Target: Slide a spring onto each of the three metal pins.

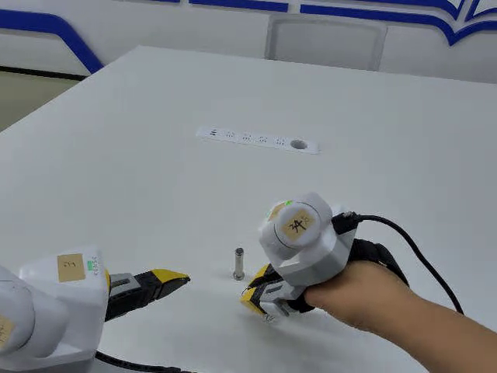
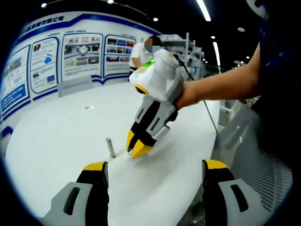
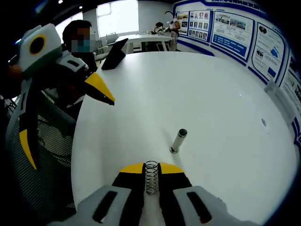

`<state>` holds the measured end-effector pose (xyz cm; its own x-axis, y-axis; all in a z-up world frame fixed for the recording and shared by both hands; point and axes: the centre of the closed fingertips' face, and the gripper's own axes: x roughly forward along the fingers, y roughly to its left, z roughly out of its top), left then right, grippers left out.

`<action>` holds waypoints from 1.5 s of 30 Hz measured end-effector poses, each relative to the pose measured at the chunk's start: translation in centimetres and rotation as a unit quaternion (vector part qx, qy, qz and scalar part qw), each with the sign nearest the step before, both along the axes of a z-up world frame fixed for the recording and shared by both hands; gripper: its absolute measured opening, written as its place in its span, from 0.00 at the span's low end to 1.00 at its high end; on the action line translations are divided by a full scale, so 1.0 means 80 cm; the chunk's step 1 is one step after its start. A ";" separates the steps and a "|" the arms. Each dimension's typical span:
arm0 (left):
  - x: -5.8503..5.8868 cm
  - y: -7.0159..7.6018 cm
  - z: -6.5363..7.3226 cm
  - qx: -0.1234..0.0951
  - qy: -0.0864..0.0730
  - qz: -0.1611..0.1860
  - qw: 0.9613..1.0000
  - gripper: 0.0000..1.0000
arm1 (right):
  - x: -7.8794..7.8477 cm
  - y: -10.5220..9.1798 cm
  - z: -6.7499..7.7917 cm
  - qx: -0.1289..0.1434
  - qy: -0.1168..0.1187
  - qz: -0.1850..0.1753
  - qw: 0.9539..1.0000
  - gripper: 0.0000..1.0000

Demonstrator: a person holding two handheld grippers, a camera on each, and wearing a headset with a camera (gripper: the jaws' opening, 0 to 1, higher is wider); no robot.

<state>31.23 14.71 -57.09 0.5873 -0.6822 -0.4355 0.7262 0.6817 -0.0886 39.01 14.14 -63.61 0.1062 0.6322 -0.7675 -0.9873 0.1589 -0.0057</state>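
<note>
One metal pin (image 1: 238, 264) stands upright on the white table (image 1: 155, 179), with no spring on it. My right gripper (image 3: 150, 167) is shut on a small steel spring (image 3: 151, 177), which sticks out between the yellow tips. The pin (image 3: 178, 140) stands just ahead and slightly right of that spring. In the head view the right gripper (image 1: 255, 299) points down at the table, just right of the pin. My left gripper (image 2: 155, 167) is wide open and holds nothing; it (image 1: 175, 280) hovers left of the pin. The pin (image 2: 110, 148) and the right gripper's tips (image 2: 139, 147) lie ahead of it.
A white power strip (image 1: 256, 140) lies flat near the table's middle, beyond the pin. A grey chair (image 1: 326, 39) stands at the far edge. The right gripper's black cable (image 1: 404, 237) trails over the table to the right. People sit in the background.
</note>
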 end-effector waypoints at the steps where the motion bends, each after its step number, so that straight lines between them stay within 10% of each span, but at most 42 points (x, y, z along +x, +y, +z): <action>1: 0.000 0.000 0.000 0.001 0.001 0.000 1.000 0.83 | 0.000 -0.003 0.000 0.001 -0.001 -0.003 1.000 0.12; 33: -0.002 -0.003 -0.003 0.005 0.001 -0.007 1.000 0.83 | 0.005 -0.039 0.022 0.034 -0.004 -0.049 0.998 0.12; 45: -0.002 -0.004 -0.002 0.005 0.001 -0.008 1.000 0.83 | 0.016 -0.024 0.059 0.067 -0.017 -0.051 0.996 0.12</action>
